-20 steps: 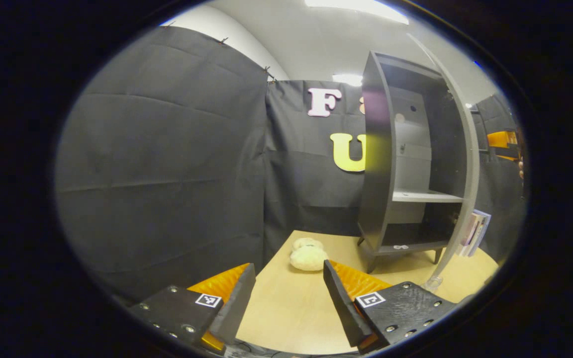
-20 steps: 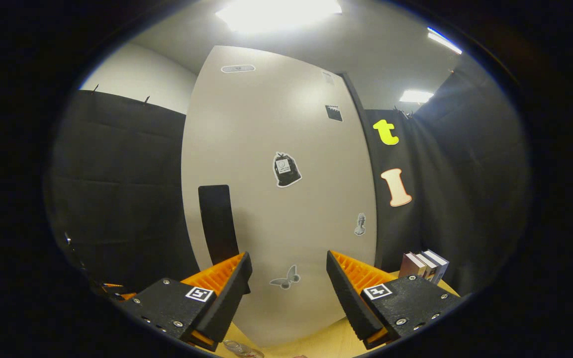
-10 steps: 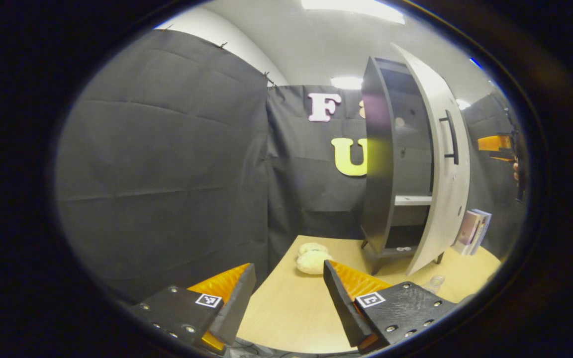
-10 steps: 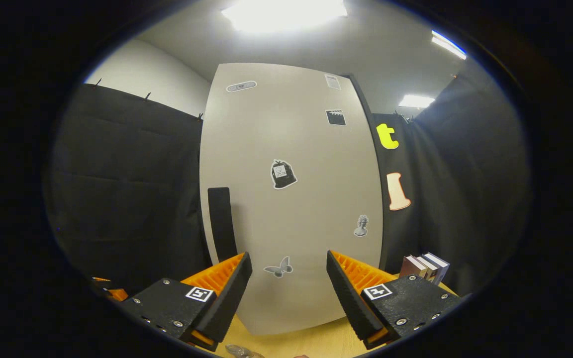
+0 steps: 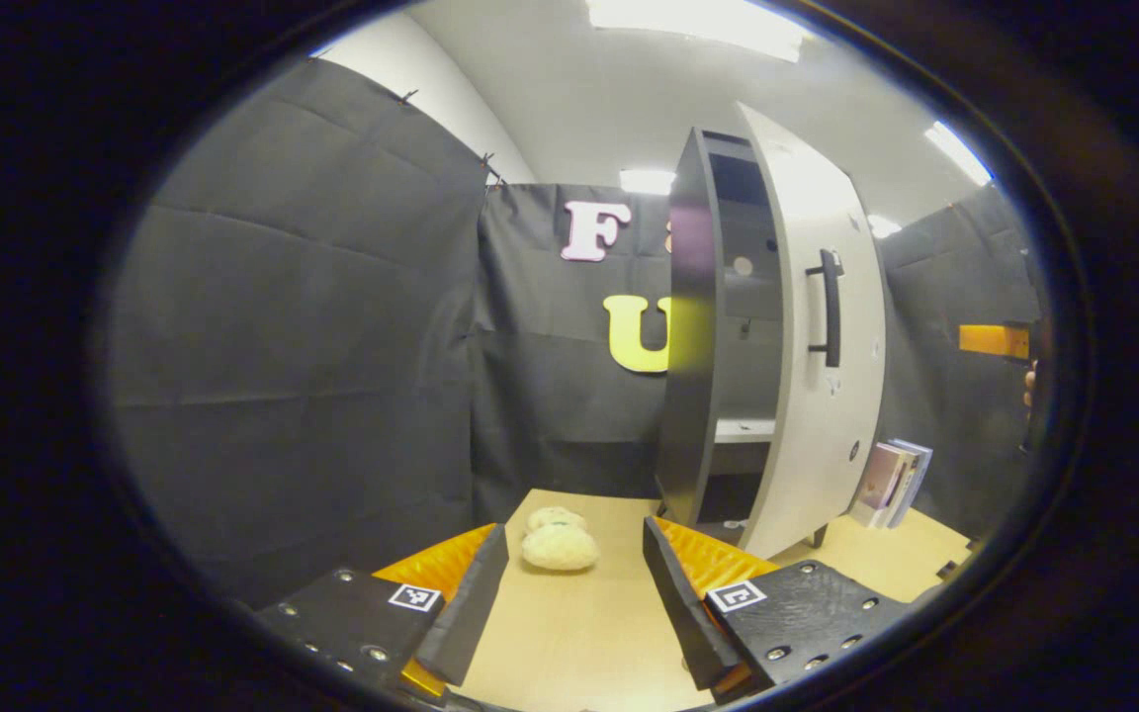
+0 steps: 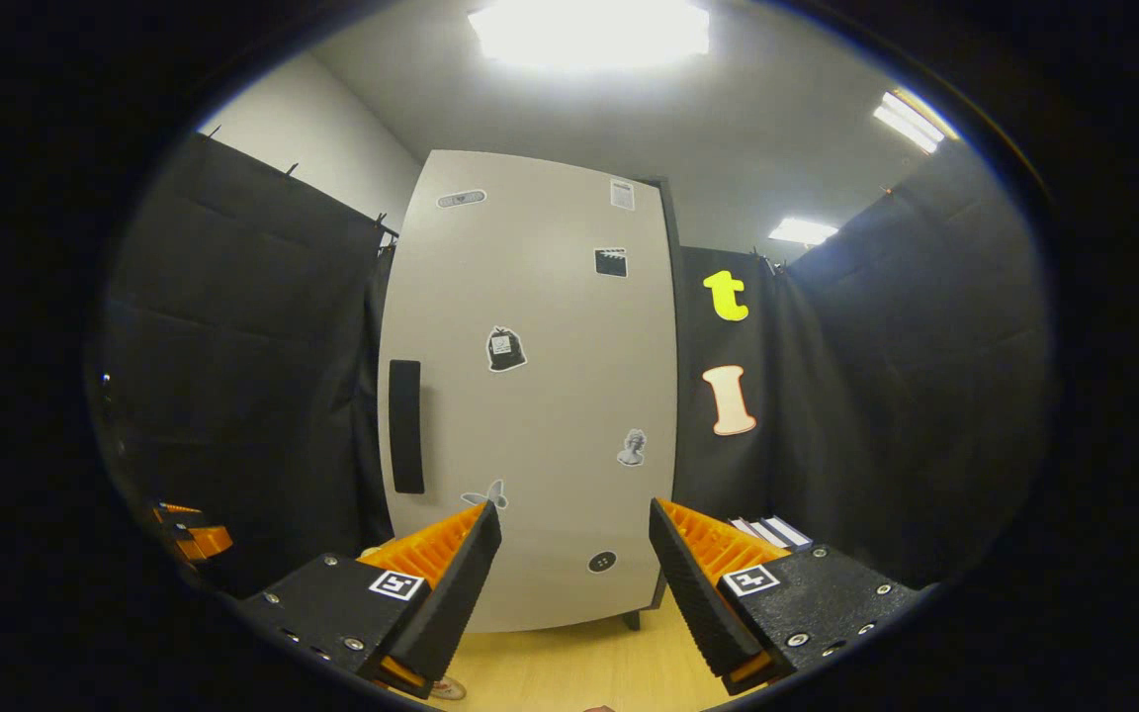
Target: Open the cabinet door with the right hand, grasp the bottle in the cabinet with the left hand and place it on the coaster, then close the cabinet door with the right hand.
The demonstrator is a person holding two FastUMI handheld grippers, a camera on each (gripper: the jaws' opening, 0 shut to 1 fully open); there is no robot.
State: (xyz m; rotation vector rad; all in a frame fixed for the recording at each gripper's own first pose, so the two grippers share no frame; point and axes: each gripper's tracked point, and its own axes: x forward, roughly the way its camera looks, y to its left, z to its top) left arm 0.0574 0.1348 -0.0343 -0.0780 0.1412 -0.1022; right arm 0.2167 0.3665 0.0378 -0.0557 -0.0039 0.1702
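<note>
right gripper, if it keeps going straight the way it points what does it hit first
Most likely the cabinet door: its pale front lies dead ahead between the open fingers of the right gripper, nothing showing in between. How far off it stands is hard to judge.

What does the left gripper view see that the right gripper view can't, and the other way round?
Left gripper view: a fluffy cream toy on the table, plus a shelf inside the cabinet, seen through the door gap. Right gripper view: stickers plain to see across the door's front. Both: the pale cabinet door, nearly shut, its dark handle, and the books beside the cabinet.
</note>
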